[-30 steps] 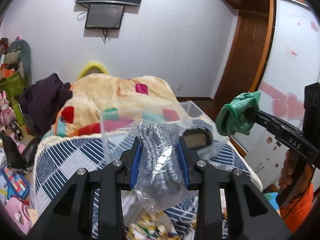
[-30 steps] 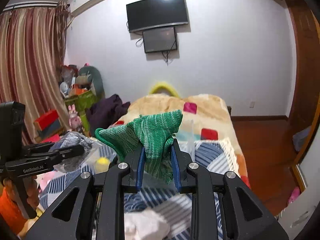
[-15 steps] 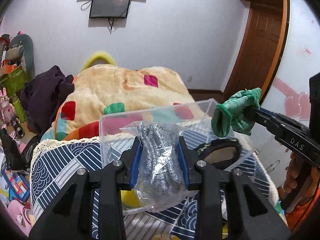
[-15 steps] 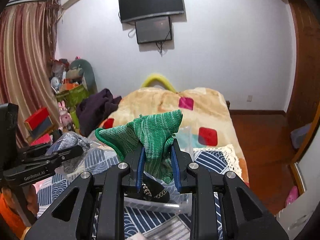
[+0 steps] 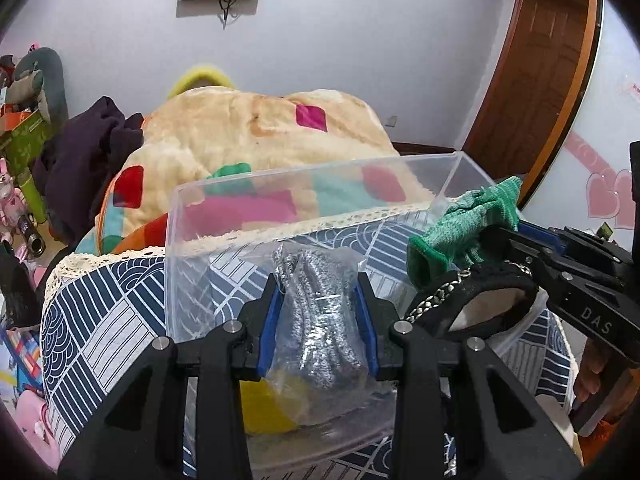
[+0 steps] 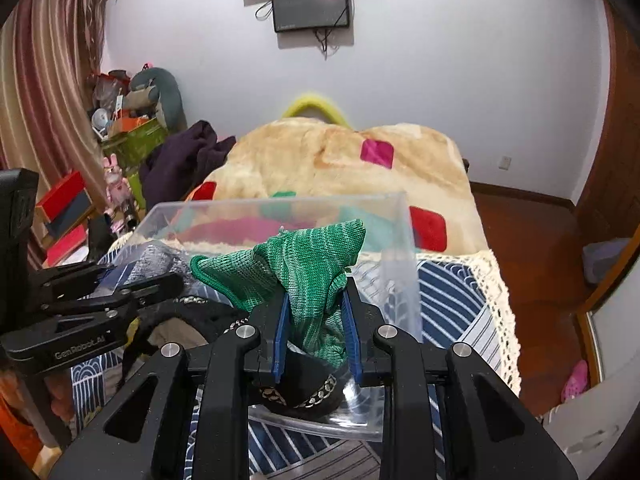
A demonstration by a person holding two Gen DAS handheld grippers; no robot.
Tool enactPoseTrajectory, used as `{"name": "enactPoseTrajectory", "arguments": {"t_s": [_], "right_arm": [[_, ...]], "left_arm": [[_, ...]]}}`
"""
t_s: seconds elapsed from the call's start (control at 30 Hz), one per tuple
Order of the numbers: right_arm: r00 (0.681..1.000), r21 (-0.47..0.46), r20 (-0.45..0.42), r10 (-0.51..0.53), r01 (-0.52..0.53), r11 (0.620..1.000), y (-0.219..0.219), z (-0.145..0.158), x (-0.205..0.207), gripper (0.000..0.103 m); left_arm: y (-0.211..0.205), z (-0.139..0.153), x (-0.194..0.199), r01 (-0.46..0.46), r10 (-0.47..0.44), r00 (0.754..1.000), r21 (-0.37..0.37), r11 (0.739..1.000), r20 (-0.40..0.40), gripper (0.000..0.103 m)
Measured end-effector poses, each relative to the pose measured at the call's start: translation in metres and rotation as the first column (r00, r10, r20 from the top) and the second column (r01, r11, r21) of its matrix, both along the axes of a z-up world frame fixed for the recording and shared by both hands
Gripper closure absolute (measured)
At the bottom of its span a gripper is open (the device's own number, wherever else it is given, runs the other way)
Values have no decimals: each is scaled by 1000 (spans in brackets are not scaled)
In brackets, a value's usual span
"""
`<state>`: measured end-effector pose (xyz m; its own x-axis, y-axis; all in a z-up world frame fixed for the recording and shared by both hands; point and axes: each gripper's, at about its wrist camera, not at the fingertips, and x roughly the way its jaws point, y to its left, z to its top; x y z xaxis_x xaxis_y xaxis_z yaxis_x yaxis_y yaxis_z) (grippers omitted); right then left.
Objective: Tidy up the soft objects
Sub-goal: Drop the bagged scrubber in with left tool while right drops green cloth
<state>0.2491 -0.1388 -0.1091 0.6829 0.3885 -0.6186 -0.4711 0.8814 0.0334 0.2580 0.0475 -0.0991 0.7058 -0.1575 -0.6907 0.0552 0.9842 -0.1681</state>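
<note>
A clear plastic bin (image 5: 320, 176) (image 6: 400, 240) stands on the bed's blue patterned cover. My left gripper (image 5: 320, 312) is shut on a grey knit item in a clear plastic bag (image 5: 320, 320), held over the bin's near side; it also shows in the right wrist view (image 6: 132, 276). My right gripper (image 6: 314, 320) is shut on a green knit cloth (image 6: 308, 272), over the bin's right part; it shows in the left wrist view (image 5: 496, 236) with the cloth (image 5: 468, 224). A black slipper with a chain trim (image 5: 472, 300) (image 6: 304, 392) and a yellow item (image 5: 264, 412) lie in the bin.
A beige blanket with coloured squares (image 5: 260, 140) lies behind the bin, dark purple clothing (image 5: 84, 152) at its left. Toys and boxes (image 6: 120, 128) crowd the left floor. A wooden door (image 5: 532, 80) and white wardrobe (image 5: 612, 120) stand at the right.
Both grippers have come down and forward over the clear bin, each still holding its item. The bin and the slipper now look much closer.
</note>
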Motion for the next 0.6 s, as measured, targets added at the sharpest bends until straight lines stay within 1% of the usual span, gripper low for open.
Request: {"name": "enactPoseTrajectory", "arguments": {"t_s": [0.03, 0.1, 0.17, 0.23, 0.33, 0.53, 0.6], "right_arm": [[1000, -4, -4, 1, -1, 1000, 0, -1, 0, 81], [1000, -3, -8, 5, -5, 1000, -2, -1, -1, 78], [1000, 3, -1, 5, -5, 1000, -3, 0, -2, 78], [1000, 10, -1, 14, -14, 1000, -4, 1, -1, 77], [1000, 0, 10, 14, -14, 1000, -4, 4, -4, 74], [998, 19, 64, 13, -14, 1000, -8, 20, -18, 60], [996, 40, 88, 8, -11, 999, -13, 29, -25, 55]], "left_arm": [[-1, 0, 0, 1, -1, 1000, 7, 1000, -1, 68], [-3, 1, -3, 4, -4, 1000, 18, 1000, 0, 63], [-4, 3, -6, 5, -5, 1000, 22, 1000, 12, 52], [-5, 9, -12, 4, -5, 999, 30, 1000, 35, 47], [-6, 18, -20, 16, -18, 998, 32, 999, 55, 45], [-10, 41, -40, 28, -33, 993, 45, 999, 113, 39], [-11, 48, -47, 28, -33, 991, 44, 999, 130, 34]]}}
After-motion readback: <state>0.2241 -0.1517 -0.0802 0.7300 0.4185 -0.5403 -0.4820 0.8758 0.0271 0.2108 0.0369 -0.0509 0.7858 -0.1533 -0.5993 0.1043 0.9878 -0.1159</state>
